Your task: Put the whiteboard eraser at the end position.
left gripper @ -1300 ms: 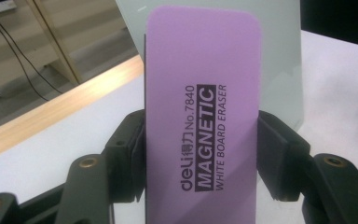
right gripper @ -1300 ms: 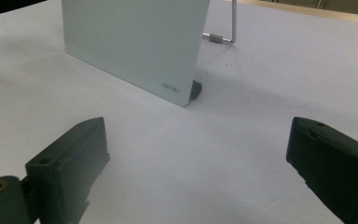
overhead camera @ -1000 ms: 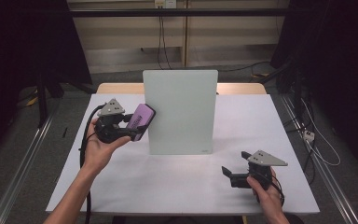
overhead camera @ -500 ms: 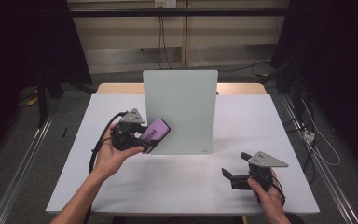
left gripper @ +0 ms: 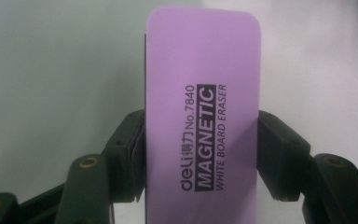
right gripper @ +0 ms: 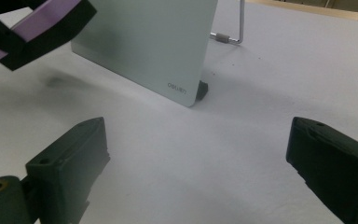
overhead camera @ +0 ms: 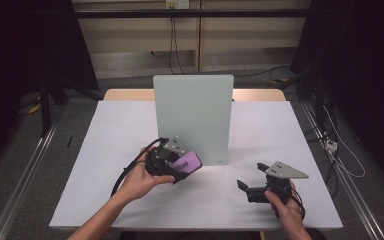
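While your left hand [overhead camera: 141,179] keeps low over the white tabletop [overhead camera: 105,150], the left gripper [overhead camera: 180,167] has its two black jaws closed on the long sides of a purple rectangular whiteboard eraser [left gripper: 204,126]. In the left gripper view the eraser stands between the jaw pads with its printed face toward the camera, reading "deli No.7840 MAGNETIC WHITE BOARD ERASER", and its rounded far end reaches well past the jaw tips. From the high view, you hold that eraser just in front of the lower left part of the pale grey-green upright board [overhead camera: 192,117], which stands at the middle of the table; whether the eraser touches the board cannot be told. A black cable [overhead camera: 127,172] loops from the left gripper back along your wrist.

Your right hand [overhead camera: 285,210] rests near the right front edge of the table, well apart from the board and from the eraser. The right gripper [overhead camera: 252,182] has its jaws spread wide with nothing between them; in the right gripper view the bare tabletop lies between the two black jaws. That view also shows the board's lower corner with its small brand mark, a thin metal support rod [right gripper: 240,23] behind the board, and the eraser's dark underside at upper left.
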### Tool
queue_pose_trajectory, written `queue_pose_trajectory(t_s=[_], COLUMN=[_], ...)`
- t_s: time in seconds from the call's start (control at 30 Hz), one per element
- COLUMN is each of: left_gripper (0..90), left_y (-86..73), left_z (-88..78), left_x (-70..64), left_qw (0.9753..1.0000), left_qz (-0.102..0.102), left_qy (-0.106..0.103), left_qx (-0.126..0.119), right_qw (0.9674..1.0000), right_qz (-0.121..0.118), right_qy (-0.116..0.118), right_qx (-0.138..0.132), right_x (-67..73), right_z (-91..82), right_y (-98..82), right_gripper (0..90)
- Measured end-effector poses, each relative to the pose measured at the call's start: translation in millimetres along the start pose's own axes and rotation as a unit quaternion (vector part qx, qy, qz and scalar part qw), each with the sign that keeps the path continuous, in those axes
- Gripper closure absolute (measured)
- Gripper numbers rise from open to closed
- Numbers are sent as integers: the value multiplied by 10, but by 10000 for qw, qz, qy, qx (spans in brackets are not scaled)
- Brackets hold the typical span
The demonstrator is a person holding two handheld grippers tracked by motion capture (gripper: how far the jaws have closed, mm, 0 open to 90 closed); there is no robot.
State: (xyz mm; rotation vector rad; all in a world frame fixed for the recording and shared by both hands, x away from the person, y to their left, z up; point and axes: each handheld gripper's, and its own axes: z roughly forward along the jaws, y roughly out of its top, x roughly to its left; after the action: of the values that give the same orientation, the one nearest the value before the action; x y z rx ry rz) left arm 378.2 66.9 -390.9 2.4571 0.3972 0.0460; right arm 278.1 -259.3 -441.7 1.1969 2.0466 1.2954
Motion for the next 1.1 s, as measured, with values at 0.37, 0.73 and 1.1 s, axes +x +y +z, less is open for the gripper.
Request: queue_pose_trajectory(t_s=[0.37,0.73,1.1], left_gripper=[406,404,387], left_y=[56,67,28], left_z=[242,458,561], left_x=[-200,-277,-296], left_qw=[9973,9945,9950], left_qz=[337,405,396], left_qy=[-440,-604,-481], left_qx=[476,757,777], right_qw=[10000,10000,10000], right_qz=[-21,-43,-41], right_qy=[-43,-48,-49], right_qx=[24,7,10], right_x=[11,8,9], right_z=[8,-20,-17], right_y=[5,-6,-5], right_gripper=[53,53,53])
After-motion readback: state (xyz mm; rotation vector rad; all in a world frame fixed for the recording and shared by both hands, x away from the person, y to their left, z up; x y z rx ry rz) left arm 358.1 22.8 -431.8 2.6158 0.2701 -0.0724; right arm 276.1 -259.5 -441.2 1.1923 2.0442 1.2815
